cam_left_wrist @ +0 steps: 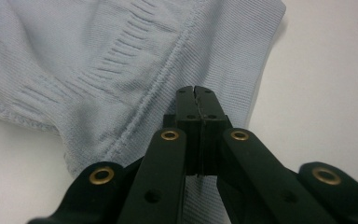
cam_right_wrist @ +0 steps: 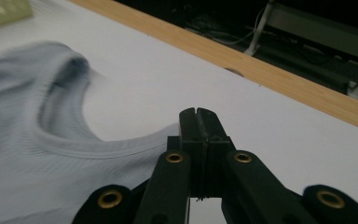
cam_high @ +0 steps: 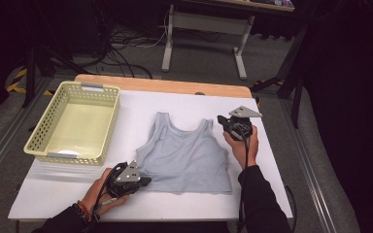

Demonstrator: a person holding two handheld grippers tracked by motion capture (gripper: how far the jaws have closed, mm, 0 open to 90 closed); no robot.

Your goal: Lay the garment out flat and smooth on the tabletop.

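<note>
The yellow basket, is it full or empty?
Empty: the yellow basket shows its bare floor in the high view, and the grey tank top lies outside it.

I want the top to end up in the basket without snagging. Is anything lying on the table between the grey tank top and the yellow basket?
Nothing visible does. The light grey ribbed tank top lies flat on the white table, and the pale yellow perforated plastic basket stands apart to its left, with bare tabletop between them.

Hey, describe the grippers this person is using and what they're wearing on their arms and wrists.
Each gripper has black jaws with brass-coloured rivets, and a grey three-cornered plate on top: the left gripper and the right gripper. A black cable trails from the right one. The sleeves are dark, and the left wrist wears a beaded bracelet.
</note>
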